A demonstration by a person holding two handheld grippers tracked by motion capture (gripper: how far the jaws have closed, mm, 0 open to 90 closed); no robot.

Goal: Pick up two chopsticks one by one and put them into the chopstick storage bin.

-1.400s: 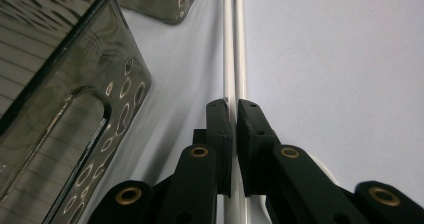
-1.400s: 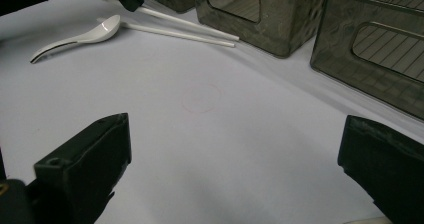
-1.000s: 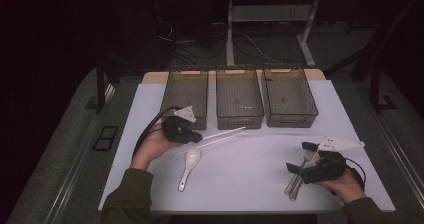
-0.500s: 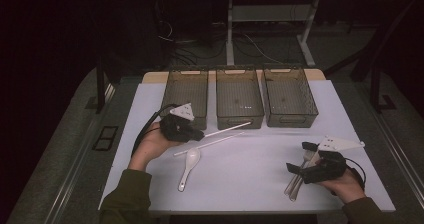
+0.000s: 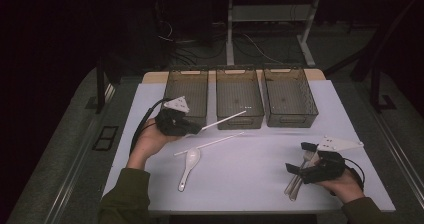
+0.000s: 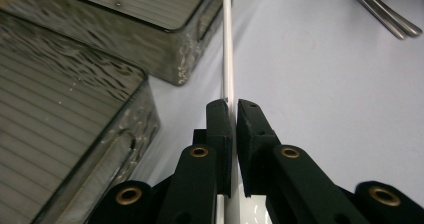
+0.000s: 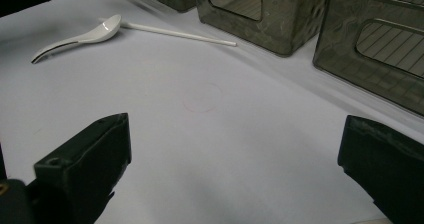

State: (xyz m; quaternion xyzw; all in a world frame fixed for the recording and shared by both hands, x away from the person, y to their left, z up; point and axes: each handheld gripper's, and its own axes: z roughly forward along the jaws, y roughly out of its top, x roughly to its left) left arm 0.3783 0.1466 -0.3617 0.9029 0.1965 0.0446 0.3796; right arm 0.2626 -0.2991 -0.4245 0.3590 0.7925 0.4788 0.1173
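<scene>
While no writing is legible anywhere, the left gripper (image 6: pixel 233 111) pinches a white chopstick (image 5: pixel 225 120), lifted toward the middle bin (image 5: pixel 239 96). Jaws spread wide and empty, the right gripper (image 5: pixel 300 159) sits beside metal cutlery (image 5: pixel 295 184), partly hidden; a second chopstick (image 5: pixel 210 144) and white spoon (image 5: pixel 188 165) lie on the table (image 5: pixel 250 194).

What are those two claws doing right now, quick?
Left claw: closed on a thin white stick, lifted off the table.
Right claw: wide open, holding nothing, above the white table.
</scene>
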